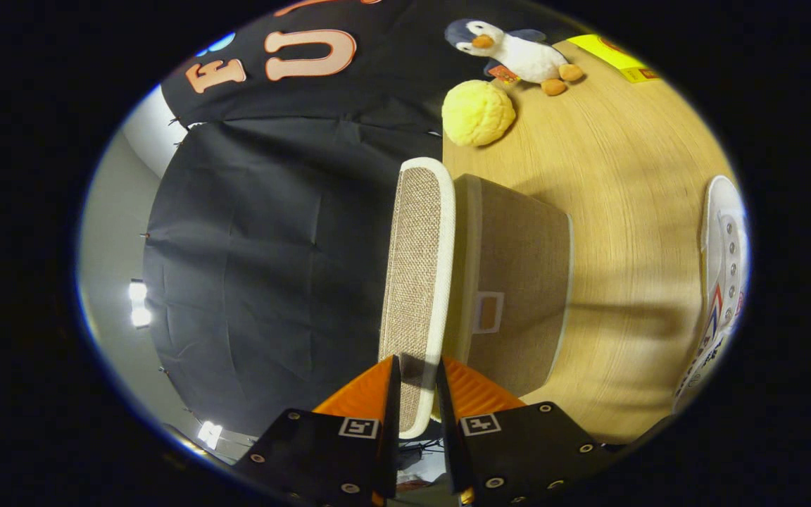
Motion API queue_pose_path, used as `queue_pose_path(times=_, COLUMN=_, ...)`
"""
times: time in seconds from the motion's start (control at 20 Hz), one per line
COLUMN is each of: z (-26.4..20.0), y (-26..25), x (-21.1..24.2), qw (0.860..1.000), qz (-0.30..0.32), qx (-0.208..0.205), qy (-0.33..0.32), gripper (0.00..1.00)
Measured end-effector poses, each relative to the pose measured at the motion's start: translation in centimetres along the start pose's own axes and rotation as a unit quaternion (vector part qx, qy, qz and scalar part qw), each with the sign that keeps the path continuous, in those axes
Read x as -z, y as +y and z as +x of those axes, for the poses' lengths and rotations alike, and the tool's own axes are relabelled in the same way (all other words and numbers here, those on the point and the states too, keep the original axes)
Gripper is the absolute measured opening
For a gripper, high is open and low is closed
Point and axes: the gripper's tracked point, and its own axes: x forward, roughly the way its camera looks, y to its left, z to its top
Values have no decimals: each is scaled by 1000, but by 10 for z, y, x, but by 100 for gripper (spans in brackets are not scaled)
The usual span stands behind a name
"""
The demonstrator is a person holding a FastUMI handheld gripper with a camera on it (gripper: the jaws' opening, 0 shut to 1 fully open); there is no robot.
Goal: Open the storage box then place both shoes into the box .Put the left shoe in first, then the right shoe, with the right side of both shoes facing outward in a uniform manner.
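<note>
1. The handheld gripper point(416, 394), its two orange ridged fingers point(363, 394) nearly closed, pinches the near edge of the beige woven fabric lid with white trim point(416, 282); a finger sits on each face of the lid.

2. The lid stands lifted clear of the round beige fabric storage box point(518, 282), whose white-edged rim lies just beside it. The view is rolled sideways, so the box and the pale wooden tabletop point(624, 211) run up one side. A small white-framed label window point(488, 312) shows on the box wall.

3. Judged from this, the opening step is under way or nearly complete: the lid is off the rim but not yet set down.

4. One white lace-up canvas sneaker with metal eyelets point(722, 282) lies on the table well apart from the box. Which shoe it is cannot be told. No shoe looks to be packed yet, so both placements appear to remain.

5. Beyond the box rest a fuzzy yellow plush ball point(478, 113) and a navy-and-white plush penguin point(514, 53), with a yellow card point(613, 55) further off.
</note>
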Motion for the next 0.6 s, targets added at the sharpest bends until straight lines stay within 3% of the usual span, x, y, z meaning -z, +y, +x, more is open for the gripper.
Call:
queue_pose_path(times=0.4, z=17, y=90, x=-9, qw=997, qz=-58, qx=-58, qy=-11, gripper=28)
queue_pose_path(times=0.6, z=44, y=125, x=-12, qw=994, qz=-98, qx=-57, qy=-13, gripper=28)
